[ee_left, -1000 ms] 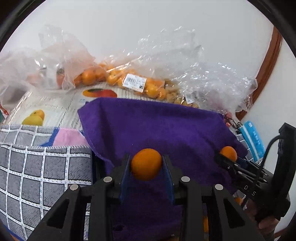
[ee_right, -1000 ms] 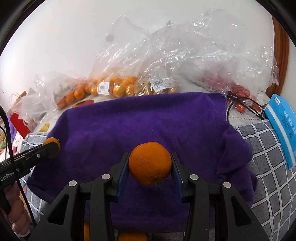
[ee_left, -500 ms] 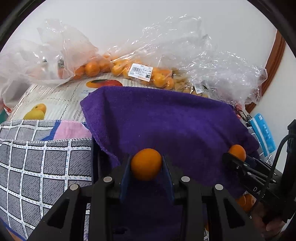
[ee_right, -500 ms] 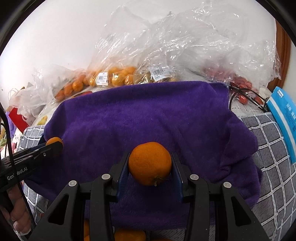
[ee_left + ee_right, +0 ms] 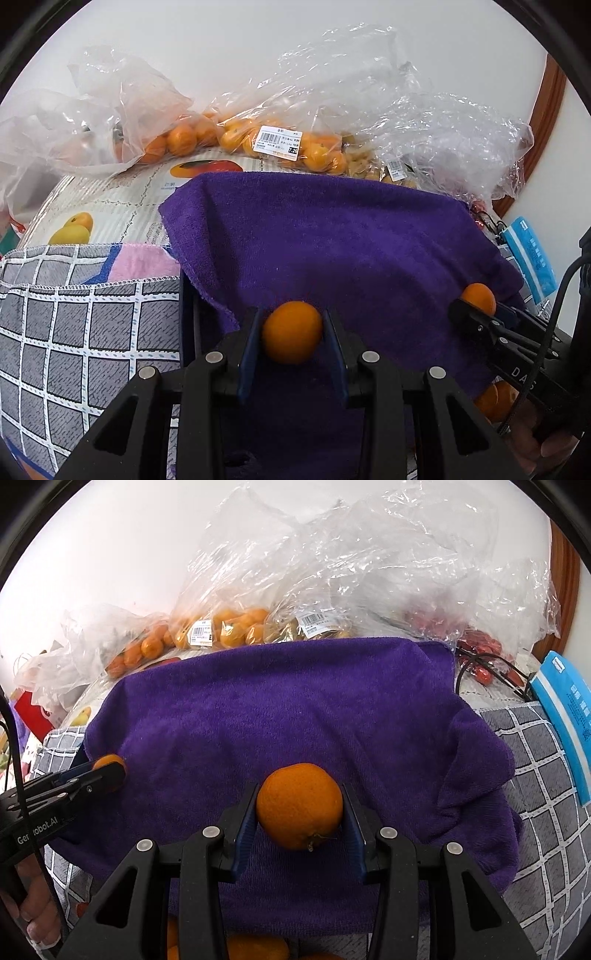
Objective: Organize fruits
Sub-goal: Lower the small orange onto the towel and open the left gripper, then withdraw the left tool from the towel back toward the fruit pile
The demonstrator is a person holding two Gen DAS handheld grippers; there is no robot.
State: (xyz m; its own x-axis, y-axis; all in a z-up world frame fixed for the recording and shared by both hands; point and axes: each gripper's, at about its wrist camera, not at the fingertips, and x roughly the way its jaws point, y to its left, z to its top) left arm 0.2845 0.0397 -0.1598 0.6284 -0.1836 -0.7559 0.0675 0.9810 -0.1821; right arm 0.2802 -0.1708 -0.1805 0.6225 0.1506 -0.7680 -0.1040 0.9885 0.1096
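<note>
My left gripper [image 5: 291,332] is shut on a small orange mandarin [image 5: 291,330], held above the near edge of a purple towel [image 5: 332,236]. My right gripper [image 5: 299,808] is shut on a larger mandarin [image 5: 299,805] with its stem end down, above the same towel [image 5: 280,709]. Each gripper shows in the other's view: the right one [image 5: 476,304] at the towel's right side, the left one [image 5: 109,768] at its left edge. Several loose mandarins [image 5: 255,947] lie below the towel's near edge.
Clear plastic bags of mandarins [image 5: 280,144] and other fruit [image 5: 476,646] line the wall behind the towel. A grey checked cloth [image 5: 74,332] lies left, a blue packet [image 5: 569,716] right. A black cable [image 5: 487,666] runs by the towel's far right corner.
Both grippers have moved forward over the towel with their mandarins still held. The towel and bags look nearer and lower in both views.
</note>
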